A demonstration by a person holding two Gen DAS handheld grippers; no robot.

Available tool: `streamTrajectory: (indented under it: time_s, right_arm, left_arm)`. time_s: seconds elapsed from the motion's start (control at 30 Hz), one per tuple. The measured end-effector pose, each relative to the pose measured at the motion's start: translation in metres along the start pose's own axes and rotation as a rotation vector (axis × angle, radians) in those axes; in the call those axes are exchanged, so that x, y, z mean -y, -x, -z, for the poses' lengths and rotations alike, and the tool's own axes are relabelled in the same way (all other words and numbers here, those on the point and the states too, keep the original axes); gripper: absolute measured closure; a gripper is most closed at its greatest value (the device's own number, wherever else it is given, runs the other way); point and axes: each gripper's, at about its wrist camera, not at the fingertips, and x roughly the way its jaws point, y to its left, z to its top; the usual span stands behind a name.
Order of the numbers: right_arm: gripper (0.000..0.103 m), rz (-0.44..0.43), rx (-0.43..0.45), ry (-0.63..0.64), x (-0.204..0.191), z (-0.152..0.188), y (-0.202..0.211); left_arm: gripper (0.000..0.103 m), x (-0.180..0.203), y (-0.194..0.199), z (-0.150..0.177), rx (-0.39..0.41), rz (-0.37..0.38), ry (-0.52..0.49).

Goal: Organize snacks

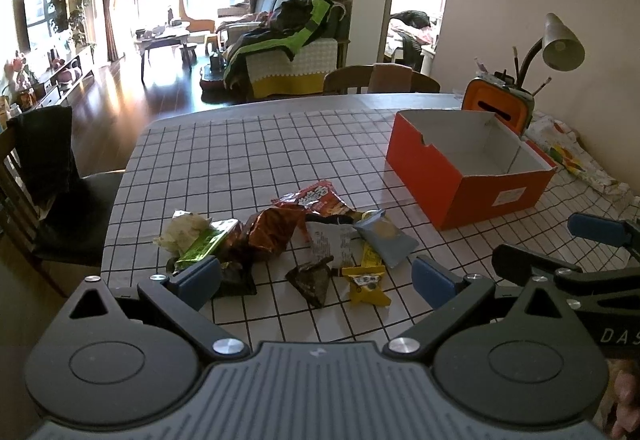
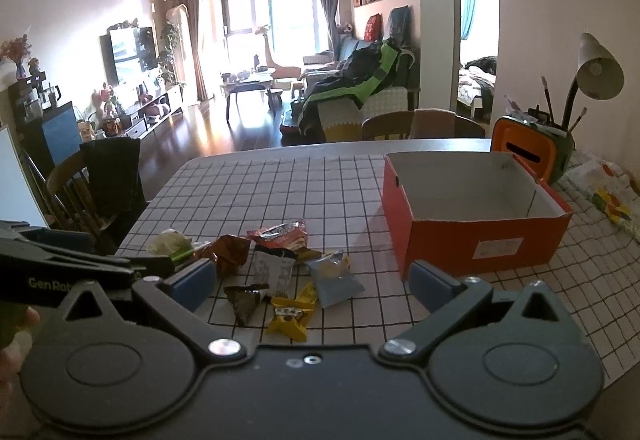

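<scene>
Left wrist view: left gripper (image 1: pixel 316 282) spread wide, empty, low over the tabletop (image 1: pixel 280 144) near edge. Snack packets (image 1: pixel 304 240) heaped directly ahead between its fingers; yellow packet (image 1: pixel 366 284) nearest. Empty orange box (image 1: pixel 472 176) ahead-right toward the far right corner. "DAS" legible on the neighbouring tool.

Right wrist view: right gripper (image 2: pixel 314 282) also spread, empty. Heap lies ahead-left, box (image 2: pixel 476 232) ahead-right, nearer this gripper. "GenRob" printed at left.
</scene>
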Motion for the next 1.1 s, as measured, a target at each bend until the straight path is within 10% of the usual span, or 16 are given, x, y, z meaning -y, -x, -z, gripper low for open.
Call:
streamTrajectory:
  time_s: [0.57, 1.1]
  right_arm:
    - [0.0, -0.007, -0.014, 0.021, 0.011, -0.002, -0.026]
    - [0.007, -0.079, -0.2, 0.187, 0.028, 0.02, -0.123]
  left_arm:
    - [0.001, -0.002, -0.022, -0.003, -0.017, -0.028, -0.018]
    - [0.001, -0.015, -0.093, 0.002, -0.149, -0.043, 0.024]
